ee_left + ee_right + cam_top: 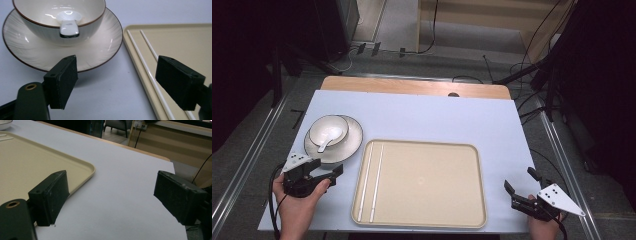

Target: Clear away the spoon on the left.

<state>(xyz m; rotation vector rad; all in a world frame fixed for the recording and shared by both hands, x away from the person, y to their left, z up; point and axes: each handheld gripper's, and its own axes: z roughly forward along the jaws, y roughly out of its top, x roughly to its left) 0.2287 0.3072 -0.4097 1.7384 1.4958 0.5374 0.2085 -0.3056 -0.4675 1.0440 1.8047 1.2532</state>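
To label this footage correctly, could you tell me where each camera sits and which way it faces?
High view: above the near edge, looking forward and down; both hands, left gripper, right gripper.
Left gripper view: between open jaws, facing plate, bowl, spoon.
Right gripper view: between open jaws, across table.
Shared by all three: tray.
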